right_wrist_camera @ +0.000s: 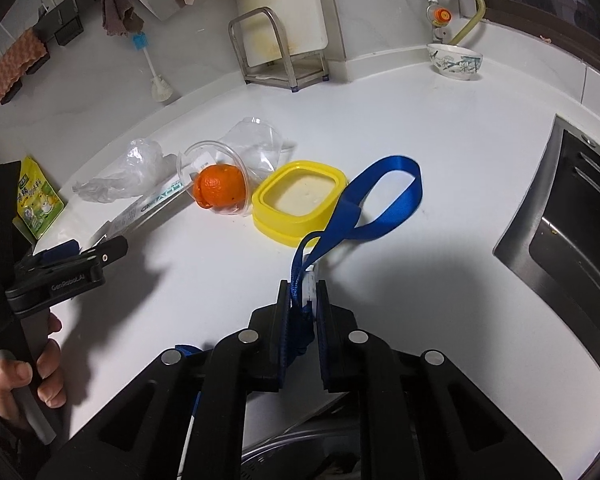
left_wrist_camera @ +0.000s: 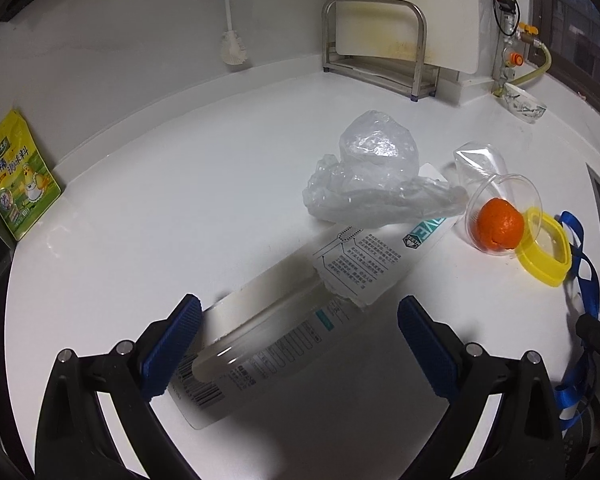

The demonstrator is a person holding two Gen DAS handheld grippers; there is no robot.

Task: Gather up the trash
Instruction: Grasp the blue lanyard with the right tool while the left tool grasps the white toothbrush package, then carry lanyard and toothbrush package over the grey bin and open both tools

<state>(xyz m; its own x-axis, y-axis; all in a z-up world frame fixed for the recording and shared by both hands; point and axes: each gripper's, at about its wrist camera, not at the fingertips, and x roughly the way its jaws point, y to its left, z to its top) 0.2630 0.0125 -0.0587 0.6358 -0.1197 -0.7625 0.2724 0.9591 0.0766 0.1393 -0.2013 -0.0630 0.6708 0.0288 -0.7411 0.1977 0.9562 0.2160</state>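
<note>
A long white printed box (left_wrist_camera: 340, 276) lies slanted on the white counter (left_wrist_camera: 180, 208), its near end between the blue pads (left_wrist_camera: 172, 344) of my left gripper (left_wrist_camera: 300, 340), which is open and straddles it. Crumpled clear plastic (left_wrist_camera: 372, 168) rests on the box's far end. To the right are a tipped clear cup holding an orange (left_wrist_camera: 500, 220) and a yellow lid (left_wrist_camera: 544, 256). My right gripper (right_wrist_camera: 304, 292) is shut on a blue lanyard (right_wrist_camera: 384, 200) and its white tag, and the strap loops forward over the counter beside the yellow lid (right_wrist_camera: 300, 200).
A steel sink (right_wrist_camera: 572, 216) opens at the right. A patterned bowl (right_wrist_camera: 456, 60), a metal rack (left_wrist_camera: 376, 48) and a bottle brush (left_wrist_camera: 230, 40) stand along the back wall. A yellow seasoning pouch (left_wrist_camera: 16, 180) leans at the left. A hand (right_wrist_camera: 20, 376) holds the left gripper.
</note>
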